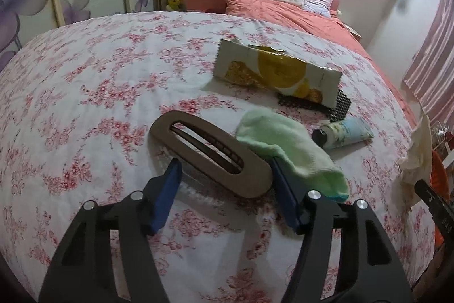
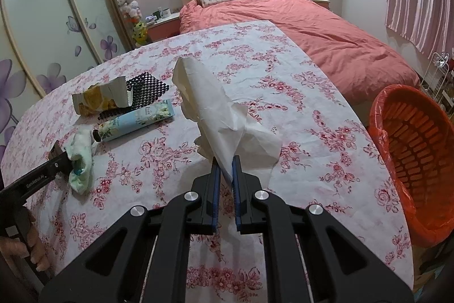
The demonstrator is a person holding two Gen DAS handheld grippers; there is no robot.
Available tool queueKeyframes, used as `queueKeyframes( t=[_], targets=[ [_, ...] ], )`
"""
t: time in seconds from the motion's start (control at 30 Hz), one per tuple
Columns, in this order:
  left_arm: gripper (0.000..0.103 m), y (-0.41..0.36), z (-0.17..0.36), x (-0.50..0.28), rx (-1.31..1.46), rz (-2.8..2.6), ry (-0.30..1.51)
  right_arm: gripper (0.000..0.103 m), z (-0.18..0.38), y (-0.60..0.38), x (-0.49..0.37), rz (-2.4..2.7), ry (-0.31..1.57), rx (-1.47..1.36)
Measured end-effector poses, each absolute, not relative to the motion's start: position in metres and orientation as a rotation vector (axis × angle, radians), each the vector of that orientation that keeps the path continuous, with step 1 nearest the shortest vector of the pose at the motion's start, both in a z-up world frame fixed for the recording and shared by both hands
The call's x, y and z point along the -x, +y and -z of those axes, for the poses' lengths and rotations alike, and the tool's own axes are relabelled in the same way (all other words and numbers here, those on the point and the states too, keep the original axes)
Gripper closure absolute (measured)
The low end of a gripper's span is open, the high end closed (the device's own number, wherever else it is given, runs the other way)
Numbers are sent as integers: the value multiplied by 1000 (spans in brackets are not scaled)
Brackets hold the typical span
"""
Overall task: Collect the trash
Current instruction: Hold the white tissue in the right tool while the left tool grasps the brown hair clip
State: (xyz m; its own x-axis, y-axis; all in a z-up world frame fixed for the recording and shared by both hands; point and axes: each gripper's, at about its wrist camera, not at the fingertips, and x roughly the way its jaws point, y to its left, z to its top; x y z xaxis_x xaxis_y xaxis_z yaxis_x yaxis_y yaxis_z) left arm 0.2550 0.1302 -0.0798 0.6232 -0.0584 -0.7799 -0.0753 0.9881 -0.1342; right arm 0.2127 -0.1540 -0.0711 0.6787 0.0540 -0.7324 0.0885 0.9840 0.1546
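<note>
My right gripper (image 2: pixel 225 166) is shut on a crumpled white tissue (image 2: pixel 215 115) and holds it above the floral tablecloth (image 2: pixel 312 110). The tissue also shows at the right edge of the left wrist view (image 1: pixel 417 149). My left gripper (image 1: pixel 224 175) is open, its jaws either side of a brown oval brush (image 1: pixel 210 152) lying on the cloth. A torn yellow and white snack wrapper (image 1: pixel 275 73) lies further back. An orange basket lined with a red bag (image 2: pixel 414 155) stands right of the table.
A green sock (image 1: pixel 289 149) lies against the brush and the left gripper's right finger. A hand cream tube (image 1: pixel 343 132) and a black mesh pad (image 1: pixel 337 104) lie near the wrapper. A bed (image 2: pixel 326 33) and wardrobe (image 2: pixel 42 27) stand behind.
</note>
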Motion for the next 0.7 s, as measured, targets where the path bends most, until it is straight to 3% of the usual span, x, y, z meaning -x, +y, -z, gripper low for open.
queueKeyframes(
  t=[0.27, 0.37, 0.47, 0.63, 0.7],
  targets=[
    [44, 153, 74, -235, 145, 35, 906, 94, 73, -153, -214, 17, 827, -191],
    [26, 157, 71, -232, 166, 13, 899, 94, 74, -152, -215, 17, 831, -190],
    [25, 158, 70, -234, 200, -9, 894, 94, 75, -152, -215, 18, 832, -191],
    [32, 161, 78, -242, 273, -40, 922, 94, 75, -152, -215, 18, 833, -190],
    [46, 160, 77, -243, 285, -36, 917, 94, 75, -153, -215, 17, 834, -189]
  ],
)
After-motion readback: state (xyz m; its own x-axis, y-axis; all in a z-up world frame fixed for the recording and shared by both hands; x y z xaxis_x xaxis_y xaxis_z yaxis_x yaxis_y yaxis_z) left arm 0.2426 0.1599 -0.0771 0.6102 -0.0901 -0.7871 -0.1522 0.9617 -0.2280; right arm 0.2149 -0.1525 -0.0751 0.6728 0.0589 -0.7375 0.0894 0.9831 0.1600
